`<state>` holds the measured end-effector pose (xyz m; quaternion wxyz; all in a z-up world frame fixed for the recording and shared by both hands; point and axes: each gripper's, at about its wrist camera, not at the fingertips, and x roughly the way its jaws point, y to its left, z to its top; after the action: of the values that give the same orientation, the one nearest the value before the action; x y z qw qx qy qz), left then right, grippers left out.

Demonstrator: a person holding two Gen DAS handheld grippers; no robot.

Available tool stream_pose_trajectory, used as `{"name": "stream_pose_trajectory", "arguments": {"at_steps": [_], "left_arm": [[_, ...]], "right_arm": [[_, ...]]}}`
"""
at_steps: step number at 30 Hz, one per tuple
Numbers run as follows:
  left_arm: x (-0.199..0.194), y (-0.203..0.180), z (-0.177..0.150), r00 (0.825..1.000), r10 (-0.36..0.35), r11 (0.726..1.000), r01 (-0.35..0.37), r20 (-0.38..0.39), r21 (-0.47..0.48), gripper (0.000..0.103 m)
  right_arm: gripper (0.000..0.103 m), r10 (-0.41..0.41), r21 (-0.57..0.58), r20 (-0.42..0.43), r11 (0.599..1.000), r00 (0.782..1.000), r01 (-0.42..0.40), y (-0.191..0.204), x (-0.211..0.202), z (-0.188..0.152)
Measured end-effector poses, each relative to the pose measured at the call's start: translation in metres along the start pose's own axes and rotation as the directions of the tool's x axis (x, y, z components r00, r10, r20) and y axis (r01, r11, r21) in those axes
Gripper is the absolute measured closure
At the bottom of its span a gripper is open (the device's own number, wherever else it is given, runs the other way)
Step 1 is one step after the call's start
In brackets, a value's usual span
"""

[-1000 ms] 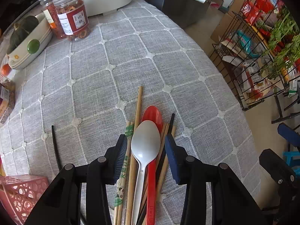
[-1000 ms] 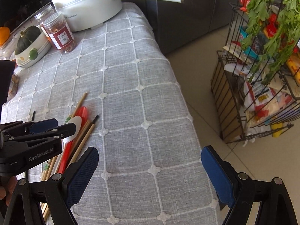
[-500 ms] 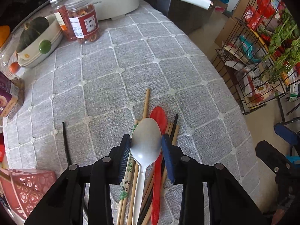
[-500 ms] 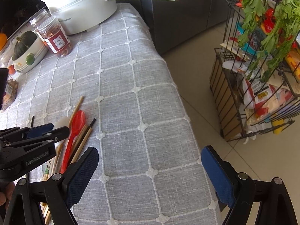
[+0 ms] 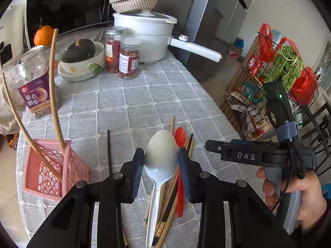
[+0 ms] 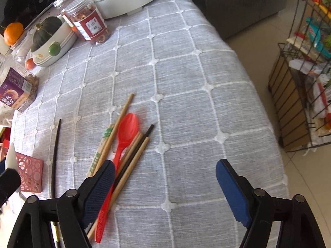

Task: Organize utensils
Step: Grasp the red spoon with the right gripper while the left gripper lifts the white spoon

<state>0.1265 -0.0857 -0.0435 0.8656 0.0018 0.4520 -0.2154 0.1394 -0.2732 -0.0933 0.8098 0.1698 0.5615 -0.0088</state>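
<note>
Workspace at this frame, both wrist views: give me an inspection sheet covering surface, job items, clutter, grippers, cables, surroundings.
Surface: grey checked tablecloth, mostly bare on its right half.
Job's things: white spoon clamped by its bowl; red spoon, wooden chopsticks and dark chopsticks piled together; lone black chopstick lying apart; pink basket holding two wooden chopsticks.
Clutter: white pot, two jars, bowl with a squash, glass jar, orange.
Grippers: left gripper shut on the spoon; right gripper open over the cloth.
Cables: black cable on the right gripper.
Surroundings: wire rack with greens, refrigerator, tiled floor.
</note>
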Motion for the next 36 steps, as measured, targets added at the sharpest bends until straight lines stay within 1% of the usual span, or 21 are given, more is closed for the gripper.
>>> {"name": "stream_pose_trajectory", "arguments": {"at_steps": [1,3,4,6,9,11,13,15,17,19,23,24,26,27,28,30,31,33,36], "left_arm": [[-0.001,0.003,-0.002,1.000,0.004,1.000,-0.004,-0.002,-0.003,0.067],[-0.008,0.010,-0.004,1.000,-0.010,1.000,0.010,0.013,-0.015,0.067],[-0.012,0.013,-0.004,1.000,-0.014,1.000,0.014,0.022,-0.017,0.067],[-0.018,0.017,-0.006,0.999,-0.021,1.000,0.021,0.033,-0.013,0.067],[-0.029,0.025,-0.008,0.998,-0.033,0.999,0.033,0.048,-0.004,0.067],[-0.035,0.028,-0.011,0.998,-0.038,0.999,0.038,0.057,0.001,0.067],[-0.040,0.033,-0.012,0.997,-0.042,0.999,0.042,0.063,0.000,0.067],[-0.042,0.039,-0.014,0.997,-0.047,0.999,0.048,0.060,-0.012,0.067],[-0.043,0.045,-0.015,0.997,-0.048,0.998,0.050,0.058,-0.027,0.067],[-0.043,0.050,-0.015,0.997,-0.052,0.998,0.054,0.051,-0.039,0.067],[-0.044,0.054,-0.014,0.997,-0.056,0.997,0.059,0.053,-0.051,0.067],[-0.045,0.054,-0.014,0.997,-0.059,0.997,0.062,0.054,-0.052,0.067],[-0.045,0.053,-0.014,0.996,-0.063,0.996,0.066,0.056,-0.053,0.067],[-0.045,0.053,-0.013,0.996,-0.065,0.996,0.068,0.056,-0.053,0.067],[-0.045,0.053,-0.013,0.996,-0.066,0.996,0.069,0.056,-0.053,0.067],[-0.045,0.052,-0.014,0.996,-0.066,0.996,0.069,0.058,-0.058,0.067],[-0.046,0.052,-0.014,0.996,-0.068,0.996,0.071,0.059,-0.061,0.067],[-0.050,0.054,-0.013,0.995,-0.066,0.995,0.071,0.069,-0.075,0.067],[-0.067,0.060,-0.009,0.989,-0.079,0.991,0.092,0.126,-0.101,0.067]], "right_arm": [[0.039,0.022,0.005,-0.016,1.000,1.000,-0.022,0.002,0.006,0.001],[0.048,0.040,0.011,-0.035,0.999,0.999,-0.040,0.005,0.016,0.004],[0.050,0.039,0.009,-0.037,0.999,0.999,-0.038,0.007,0.019,0.006],[0.050,0.037,0.003,-0.028,0.999,0.999,-0.037,0.011,0.025,0.011],[0.052,0.064,0.005,-0.020,0.998,0.998,-0.064,0.016,0.034,0.020],[0.052,0.066,-0.016,-0.012,0.998,0.998,-0.066,0.021,0.039,0.026],[0.052,0.030,-0.049,-0.007,0.998,1.000,-0.030,0.025,0.046,0.032],[0.052,-0.006,-0.062,-0.019,0.998,1.000,0.005,0.027,0.056,0.037],[0.054,-0.012,-0.062,-0.028,0.998,1.000,0.011,0.028,0.065,0.041],[0.054,-0.024,-0.084,-0.007,0.996,1.000,0.023,0.030,0.067,0.045],[0.054,-0.045,-0.133,0.004,0.990,0.999,0.045,0.036,0.071,0.045],[0.060,-0.045,-0.150,-0.002,0.988,0.999,0.044,0.039,0.073,0.043],[0.066,-0.059,-0.189,-0.008,0.980,0.998,0.057,0.045,0.075,0.040],[0.072,-0.068,-0.209,-0.010,0.976,0.998,0.064,0.047,0.075,0.039],[0.083,-0.069,-0.223,-0.017,0.973,0.998,0.063,0.049,0.075,0.037],[0.094,-0.066,-0.227,-0.023,0.972,0.998,0.060,0.048,0.075,0.035],[0.097,-0.055,-0.217,-0.027,0.975,0.998,0.048,0.046,0.075,0.035],[0.098,-0.040,-0.198,-0.035,0.980,0.999,0.032,0.043,0.073,0.035],[0.098,-0.017,-0.161,-0.005,0.987,1.000,0.016,0.038,0.055,0.037]]}}
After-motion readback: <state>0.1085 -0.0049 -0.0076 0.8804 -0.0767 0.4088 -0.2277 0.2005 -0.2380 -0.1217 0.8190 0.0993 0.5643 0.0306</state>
